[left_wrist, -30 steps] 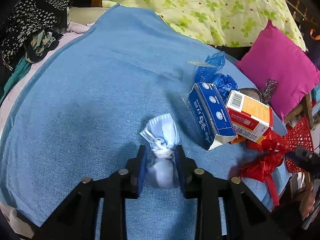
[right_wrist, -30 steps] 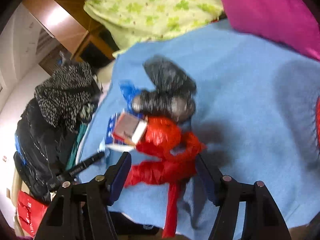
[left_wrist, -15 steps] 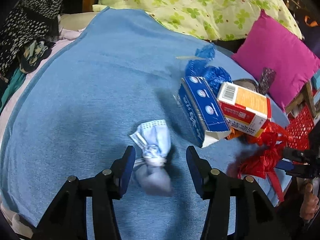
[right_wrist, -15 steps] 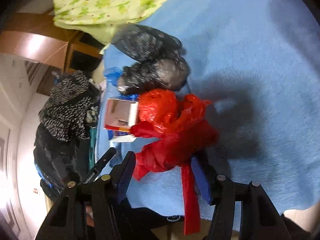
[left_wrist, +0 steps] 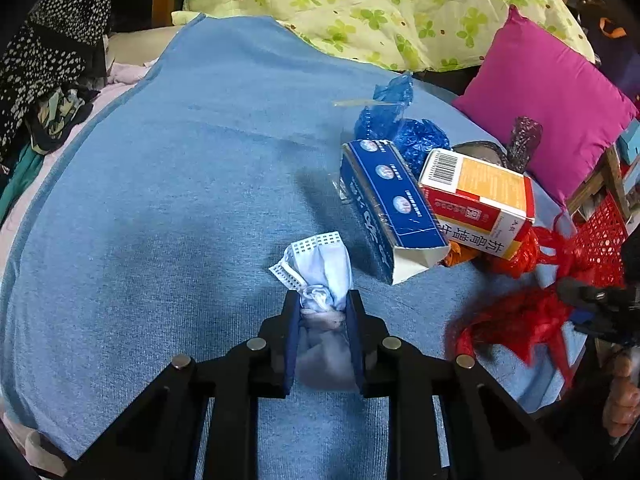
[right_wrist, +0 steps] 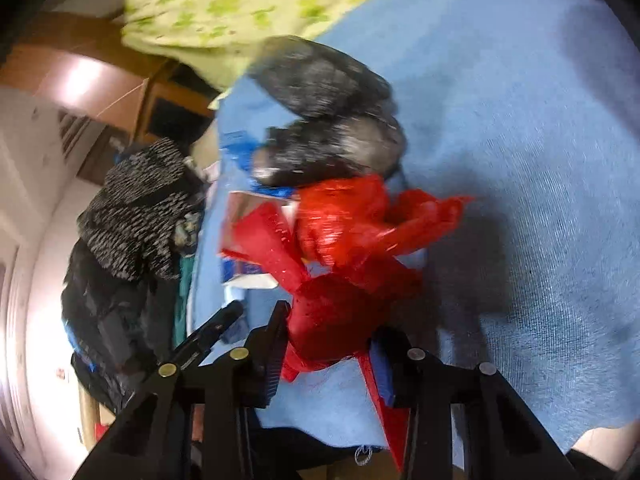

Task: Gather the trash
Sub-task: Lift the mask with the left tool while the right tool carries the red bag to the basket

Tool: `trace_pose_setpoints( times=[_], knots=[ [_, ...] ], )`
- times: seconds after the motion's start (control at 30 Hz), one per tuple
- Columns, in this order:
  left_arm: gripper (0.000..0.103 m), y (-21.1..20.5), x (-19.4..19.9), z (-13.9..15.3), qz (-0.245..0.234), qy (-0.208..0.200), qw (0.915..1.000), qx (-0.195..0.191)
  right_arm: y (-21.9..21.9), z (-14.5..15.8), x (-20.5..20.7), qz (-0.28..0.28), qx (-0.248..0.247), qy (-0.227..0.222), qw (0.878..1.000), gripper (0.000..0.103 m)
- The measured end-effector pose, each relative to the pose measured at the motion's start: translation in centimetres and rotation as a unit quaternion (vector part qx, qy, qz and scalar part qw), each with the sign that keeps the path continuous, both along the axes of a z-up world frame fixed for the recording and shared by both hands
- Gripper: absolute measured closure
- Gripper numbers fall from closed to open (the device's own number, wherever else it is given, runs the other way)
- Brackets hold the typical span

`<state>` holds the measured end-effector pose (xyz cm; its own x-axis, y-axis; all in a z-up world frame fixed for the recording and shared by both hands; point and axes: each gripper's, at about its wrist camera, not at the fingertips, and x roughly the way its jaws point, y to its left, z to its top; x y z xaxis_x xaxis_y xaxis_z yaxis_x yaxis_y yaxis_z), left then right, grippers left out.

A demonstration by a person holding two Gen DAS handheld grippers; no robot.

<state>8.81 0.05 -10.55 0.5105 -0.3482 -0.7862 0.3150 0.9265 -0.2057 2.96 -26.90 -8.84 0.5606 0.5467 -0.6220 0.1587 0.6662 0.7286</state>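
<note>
On the blue blanket [left_wrist: 180,160] lies a crumpled pale-blue face mask bundle [left_wrist: 320,260]. My left gripper [left_wrist: 323,300] is shut on its knotted lower end. To its right lie a blue carton [left_wrist: 388,208], a red and orange box [left_wrist: 480,196], a blue wrapper [left_wrist: 400,128] and a dark bag [right_wrist: 328,128]. The right gripper [right_wrist: 332,324] is over the blanket's near edge. Its jaws are closing, with the red plastic bag [right_wrist: 348,232] filling the gap and both pads pressing on it. That bag [left_wrist: 516,320] and the right gripper [left_wrist: 592,300] also show in the left wrist view.
A pink pillow [left_wrist: 548,92] and a green-patterned quilt [left_wrist: 380,8] border the blanket at the back. A red mesh basket [left_wrist: 600,240] stands off the right edge. A heap of dark clothes [left_wrist: 48,60] lies at the left. A hand [left_wrist: 620,404] shows at the lower right.
The left jaws let go of the mask bundle, spread, then shut on it again. The right gripper sank onto the red bag and its jaws narrowed around it.
</note>
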Motion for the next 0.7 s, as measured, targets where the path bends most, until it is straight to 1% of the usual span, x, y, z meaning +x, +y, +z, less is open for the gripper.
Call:
trace_pose_setpoints(
  times=[0.03,0.1,0.17,0.23,0.27,0.3,0.33,0.4,0.43,0.5,0.53,0.57,0.6,0.63,0.67,0.7],
  knots=[
    [0.08,0.0,-0.2,0.2,0.0,-0.006,1.0,0.0,0.0,0.5,-0.2,0.006,0.002,-0.011,1.0,0.063],
    [0.08,0.1,-0.7,0.6,0.001,-0.016,0.9999,0.001,0.0,2.1,-0.9,0.022,-0.007,-0.048,0.999,0.063],
    [0.08,-0.1,-1.4,1.3,0.002,-0.029,0.9995,0.013,0.2,4.1,-2.1,0.039,-0.022,-0.092,0.995,0.063],
    [0.08,-0.5,-2.3,2.2,-0.002,-0.042,0.9989,0.02,0.2,5.8,-3.2,0.04,-0.043,-0.132,0.989,0.063],
    [0.08,-0.7,-2.6,2.7,-0.004,-0.046,0.9988,0.019,0.0,7.1,-4.2,0.033,-0.064,-0.161,0.984,0.063],
    [0.08,-0.8,-3.0,3.3,-0.008,-0.048,0.9987,0.017,-0.4,7.9,-4.8,0.026,-0.076,-0.179,0.98,0.063],
    [0.08,-1.4,-3.3,4.2,-0.014,-0.051,0.9985,0.017,-1.0,8.9,-5.7,0.013,-0.095,-0.204,0.974,0.063],
    [0.08,-2.6,-3.5,5.9,-0.025,-0.053,0.9981,0.019,-1.8,10.5,-7.1,-0.017,-0.123,-0.238,0.963,0.063],
    [0.08,-3.4,-3.6,7.2,-0.036,-0.057,0.9977,0.013,-2.6,11.3,-8.1,-0.038,-0.136,-0.255,0.957,0.063],
    [0.08,-5.3,-3.8,9.5,-0.061,-0.067,0.9959,-0.002,-4.1,12.5,-9.9,-0.079,-0.145,-0.282,0.945,0.063],
    [0.08,-6.9,-4.0,11.1,-0.081,-0.075,0.9939,-0.004,-5.0,12.9,-10.8,-0.102,-0.148,-0.293,0.939,0.063],
    [0.08,-8.2,-4.3,11.9,-0.095,-0.08,0.9922,-0.003,-6.6,13.4,-12.4,-0.139,-0.152,-0.307,0.929,0.063],
    [0.08,-9.5,-4.6,12.7,-0.109,-0.084,0.9905,-0.001,-7.4,13.7,-13.2,-0.16,-0.154,-0.314,0.923,0.063],
    [0.08,-11.1,-4.8,13.6,-0.127,-0.087,0.9881,-0.002,-8.5,14.1,-14.3,-0.191,-0.158,-0.323,0.913,0.063],
    [0.08,-12.8,-5.0,14.3,-0.145,-0.086,0.9856,-0.006,-9.9,14.4,-15.6,-0.231,-0.163,-0.328,0.901,0.063],
    [0.08,-14.3,-5.3,14.9,-0.162,-0.084,0.9831,-0.011,-11.0,14.5,-16.8,-0.258,-0.164,-0.331,0.893,0.063]
  ],
)
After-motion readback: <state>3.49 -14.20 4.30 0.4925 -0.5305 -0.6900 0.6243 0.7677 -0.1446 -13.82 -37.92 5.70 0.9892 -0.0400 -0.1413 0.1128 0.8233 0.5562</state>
